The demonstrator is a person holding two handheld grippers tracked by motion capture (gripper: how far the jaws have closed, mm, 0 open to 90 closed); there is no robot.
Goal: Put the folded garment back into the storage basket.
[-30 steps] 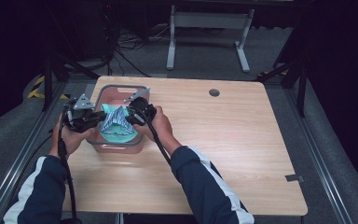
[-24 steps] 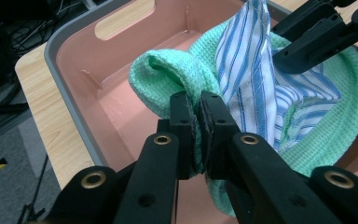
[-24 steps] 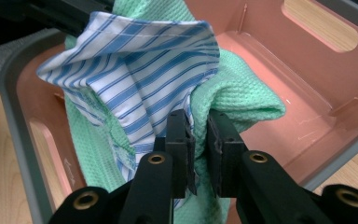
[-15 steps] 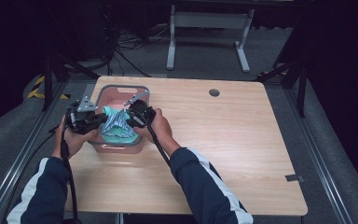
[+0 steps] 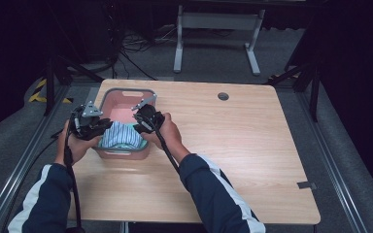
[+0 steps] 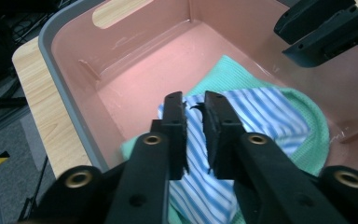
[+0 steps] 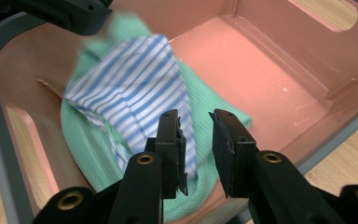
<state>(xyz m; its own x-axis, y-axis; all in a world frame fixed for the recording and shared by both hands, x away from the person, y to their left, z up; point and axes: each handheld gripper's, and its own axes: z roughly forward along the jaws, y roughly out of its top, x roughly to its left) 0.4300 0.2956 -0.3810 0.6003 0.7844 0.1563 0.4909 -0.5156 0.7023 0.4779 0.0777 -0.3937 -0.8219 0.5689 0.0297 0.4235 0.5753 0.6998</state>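
A blue-and-white striped cloth [image 5: 121,136] lies on a green cloth [image 6: 305,109] inside a pink basin [image 5: 126,91] with a grey rim. My left gripper [image 5: 105,127] reaches in from the basin's left. Its jaws stand almost together on the near corner of the striped cloth [image 6: 261,116]. In the right gripper view the striped cloth [image 7: 130,88] rises, blurred, towards the left gripper [image 7: 70,11]. My right gripper [image 5: 136,126] hangs over the basin's right side. It is open [image 7: 198,119], with nothing between its fingers, just above the green cloth [image 7: 88,149].
The basin sits at the wooden table's [image 5: 243,141] left part, near the far edge. A round cable hole [image 5: 223,96] marks the tabletop at the back. The far half of the basin floor [image 7: 261,60] is bare.
The striped cloth was held up between both grippers; now it sits lower in the basin. The right gripper has let go and opened.
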